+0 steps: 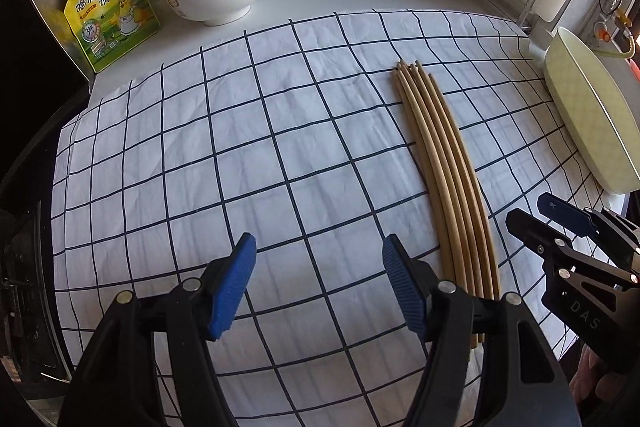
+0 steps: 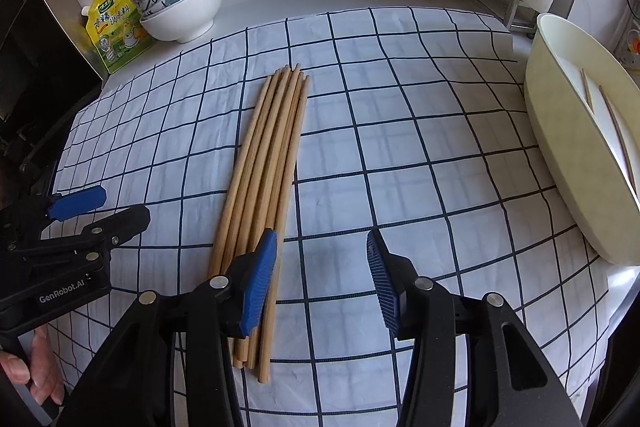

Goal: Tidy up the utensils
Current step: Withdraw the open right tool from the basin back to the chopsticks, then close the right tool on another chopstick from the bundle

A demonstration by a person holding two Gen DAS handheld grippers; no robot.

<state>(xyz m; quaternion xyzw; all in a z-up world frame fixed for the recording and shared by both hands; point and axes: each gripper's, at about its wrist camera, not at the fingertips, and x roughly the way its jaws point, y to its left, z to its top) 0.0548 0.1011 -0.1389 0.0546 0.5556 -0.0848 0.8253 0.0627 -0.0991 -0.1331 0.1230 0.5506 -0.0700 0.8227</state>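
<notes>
The chopsticks (image 2: 264, 163) lie in a loose bundle on the checked cloth (image 2: 400, 147), their thin tips fanned slightly toward the far side and their thick ends pointing at me, near the cloth's near edge. My right gripper (image 2: 322, 279) hangs just right of those thick ends with its jaws partly apart and nothing between them; its left pad sits over the outermost stick while the right pad is over bare cloth. My left gripper (image 1: 318, 287) is further left, jaws standing fairly wide and also empty, with the bundle just off its right pad. The pale oval tray (image 2: 560, 163) sits at the right edge of the cloth, and I can make out what look like a couple of sticks already lying inside (only in the right-hand view). My main worry is the offset: if I close the right jaws where they are, I judge they would catch one stick at most, or nudge it sideways and roll the others apart. Round sticks on a creased cloth will scatter easily, and a pad dragging the fabric could shift the whole bundle. Gripping at the very ends also risks the sticks pivoting and drooping as I lift. The two grippers are close together, so they could knock each other. The stacked bowls (image 2: 180, 7) and yellow pouch (image 2: 116, 27) at the far left are well clear.
</notes>
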